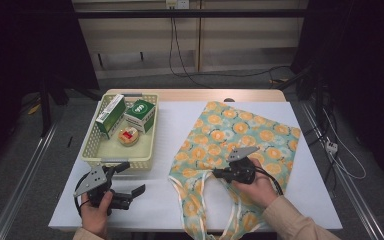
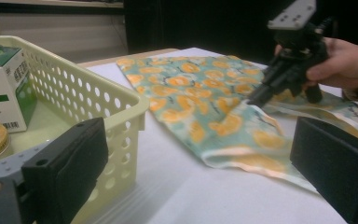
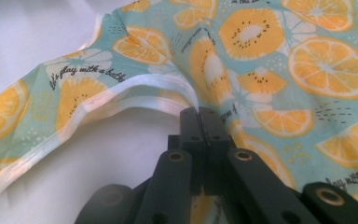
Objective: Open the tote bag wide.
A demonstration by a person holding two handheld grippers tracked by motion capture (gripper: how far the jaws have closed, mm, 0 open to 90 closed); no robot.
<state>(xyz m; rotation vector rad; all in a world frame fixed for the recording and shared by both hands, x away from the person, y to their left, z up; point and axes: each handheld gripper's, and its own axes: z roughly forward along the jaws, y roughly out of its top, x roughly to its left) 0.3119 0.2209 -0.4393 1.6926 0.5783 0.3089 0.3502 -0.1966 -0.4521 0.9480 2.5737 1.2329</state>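
The cloth bag [image 3: 270,70] has slices of orange fruit printed on a soft blue-green ground. Curly writing on it reads "play with a bath", and I can read no more of it than that. The bag lies flat on the white tabletop [image 1: 170,200], to the right of the basket [image 1: 92,145], with its pale handles [image 1: 207,200] pointing toward the person.

The right gripper [image 1: 216,174] is pinched tight on the bag. Its two black jaws are pressed together on the white edge [image 3: 158,86] at the bag's open top, and that edge is lifted a little off the tabletop. The person's right hand [image 1: 257,187] rests on the bag behind it.

The left gripper [image 1: 130,180] is wide open and has nothing in it. It sits low over the tabletop just in front of the basket.

The cream basket has little holes in its sides. Inside are two green and white boxes [image 1: 111,115] and a small round tin [image 1: 128,136]. The boxes have writing on them, but it is too small to read.
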